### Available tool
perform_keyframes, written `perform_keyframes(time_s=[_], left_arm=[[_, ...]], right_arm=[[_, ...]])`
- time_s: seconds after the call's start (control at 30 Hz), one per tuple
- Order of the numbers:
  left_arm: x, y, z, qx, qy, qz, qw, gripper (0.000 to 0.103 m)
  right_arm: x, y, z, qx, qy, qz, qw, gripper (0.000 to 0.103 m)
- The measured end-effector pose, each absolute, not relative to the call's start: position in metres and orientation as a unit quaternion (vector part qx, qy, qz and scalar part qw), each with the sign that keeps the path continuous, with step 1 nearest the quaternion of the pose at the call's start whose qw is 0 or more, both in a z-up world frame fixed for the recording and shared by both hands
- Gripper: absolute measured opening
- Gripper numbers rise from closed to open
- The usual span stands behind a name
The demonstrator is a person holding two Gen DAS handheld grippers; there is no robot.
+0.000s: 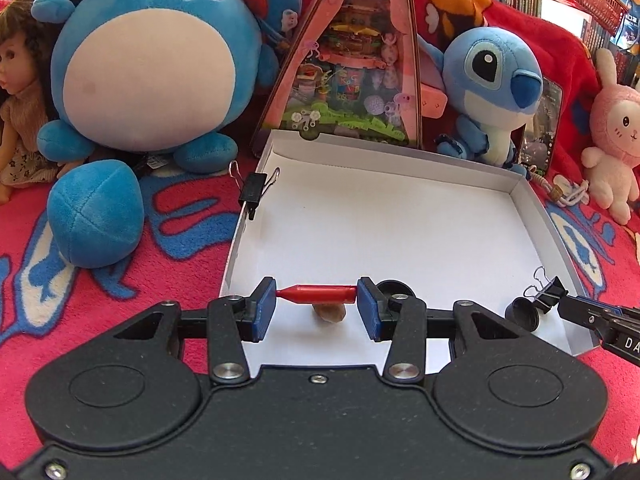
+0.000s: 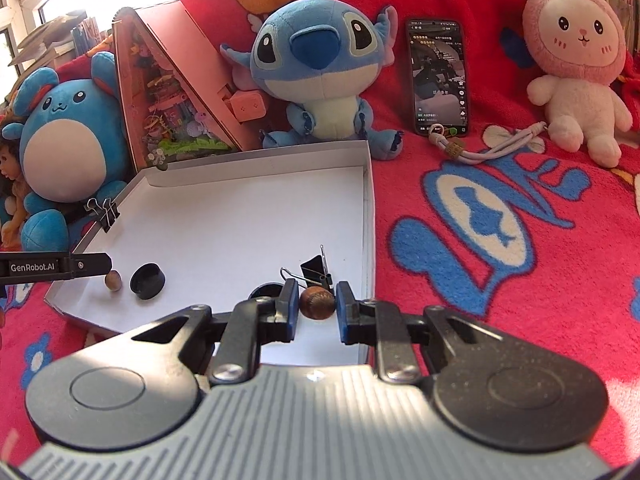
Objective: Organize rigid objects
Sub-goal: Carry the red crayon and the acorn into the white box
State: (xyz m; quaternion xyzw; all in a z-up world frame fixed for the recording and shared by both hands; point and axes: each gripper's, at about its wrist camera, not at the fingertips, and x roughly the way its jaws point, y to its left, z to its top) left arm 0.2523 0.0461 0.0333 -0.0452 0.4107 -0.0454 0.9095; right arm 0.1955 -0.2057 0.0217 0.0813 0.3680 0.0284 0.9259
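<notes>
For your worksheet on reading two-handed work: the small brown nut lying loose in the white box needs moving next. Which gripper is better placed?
Neither is free: the left gripper holds the red pen-like piece, the right gripper a brown ball. The left hangs directly above the nut, so probably the left.

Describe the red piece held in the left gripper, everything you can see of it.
The red piece is a small bullet-shaped cylinder, smooth and glossy like plastic or painted metal, with a body that narrows to a short tip at its left end. It lies horizontal, clamped end to end between the blue pads of the left gripper, over the near edge of the white box. A small brownish nut sits just beneath it; whether they touch cannot be told.
</notes>
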Motion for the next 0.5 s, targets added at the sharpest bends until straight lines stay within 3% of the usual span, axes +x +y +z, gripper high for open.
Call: perform_keyframes(time_s=[0.5], left_arm=[[0.249,0.046,0.031,-0.054,0.429,-0.062,0.899,0.042]], right_arm=[[0.208,-0.210,0.016,0.103,0.385,0.030,0.917,0.024]])
